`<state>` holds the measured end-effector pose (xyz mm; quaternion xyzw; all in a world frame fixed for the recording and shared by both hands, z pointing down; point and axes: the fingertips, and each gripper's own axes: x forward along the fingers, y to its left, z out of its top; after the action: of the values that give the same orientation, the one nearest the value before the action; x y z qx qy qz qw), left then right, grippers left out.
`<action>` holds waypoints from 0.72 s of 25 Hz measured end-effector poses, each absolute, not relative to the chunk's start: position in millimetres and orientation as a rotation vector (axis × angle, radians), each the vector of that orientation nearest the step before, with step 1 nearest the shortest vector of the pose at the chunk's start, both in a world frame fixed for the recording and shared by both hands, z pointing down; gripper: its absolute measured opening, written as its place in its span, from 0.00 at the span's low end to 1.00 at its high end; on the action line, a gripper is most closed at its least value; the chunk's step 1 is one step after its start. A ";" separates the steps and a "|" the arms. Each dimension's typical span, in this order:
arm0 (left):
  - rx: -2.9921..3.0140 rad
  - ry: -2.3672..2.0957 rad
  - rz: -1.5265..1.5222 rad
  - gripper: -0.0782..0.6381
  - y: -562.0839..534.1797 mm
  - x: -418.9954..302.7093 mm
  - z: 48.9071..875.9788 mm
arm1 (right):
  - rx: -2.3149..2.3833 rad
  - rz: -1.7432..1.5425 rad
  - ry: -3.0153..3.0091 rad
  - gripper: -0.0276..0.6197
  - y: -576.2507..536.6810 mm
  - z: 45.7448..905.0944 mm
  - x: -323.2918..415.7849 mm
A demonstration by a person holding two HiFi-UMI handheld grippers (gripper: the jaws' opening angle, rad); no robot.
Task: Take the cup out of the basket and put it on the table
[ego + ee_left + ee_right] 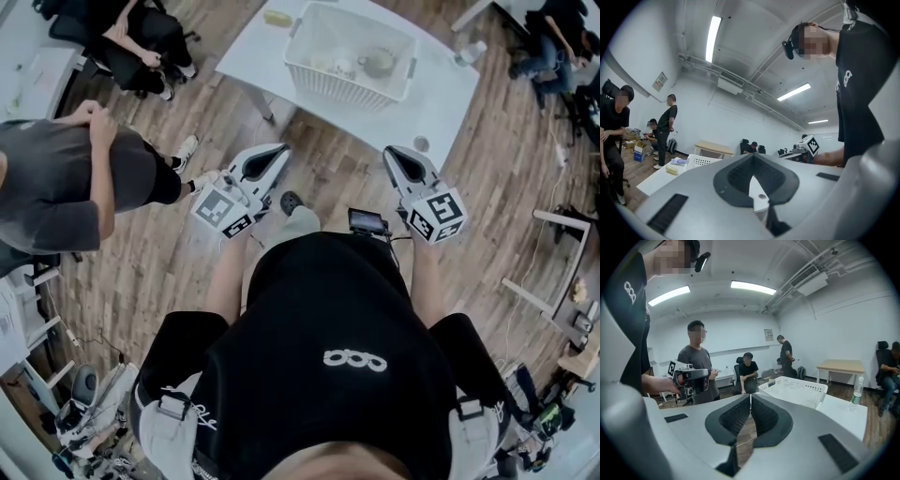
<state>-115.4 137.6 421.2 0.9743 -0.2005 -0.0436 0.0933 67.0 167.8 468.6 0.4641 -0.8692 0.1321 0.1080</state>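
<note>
Only the head view looks down into the white perforated plastic basket (337,86) at the top of the frame. A pale grey round cup (378,63) sits in its right part, and the basket stands on the white surface (450,98). Both gripper views show only the basket's side wall. The left hand-held gripper (278,151) and the right hand-held gripper (393,152) are at mid-frame, apart from the surface, with jaws pressed together and nothing between them.
</note>
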 end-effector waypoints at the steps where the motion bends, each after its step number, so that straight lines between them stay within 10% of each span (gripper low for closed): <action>1: 2.895 -0.584 -0.123 0.12 132.0 -116.6 420.7 | 1.370 0.395 -2.562 0.08 161.7 468.1 64.1; 18: 2.885 -0.632 -0.033 0.12 36.4 -64.7 418.2 | 1.270 0.416 -2.662 0.08 46.7 467.7 103.3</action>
<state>-64.7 36.4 418.2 0.9725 -0.2131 -0.0110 0.0937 103.3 46.7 467.7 0.4251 -0.8906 0.1393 0.0814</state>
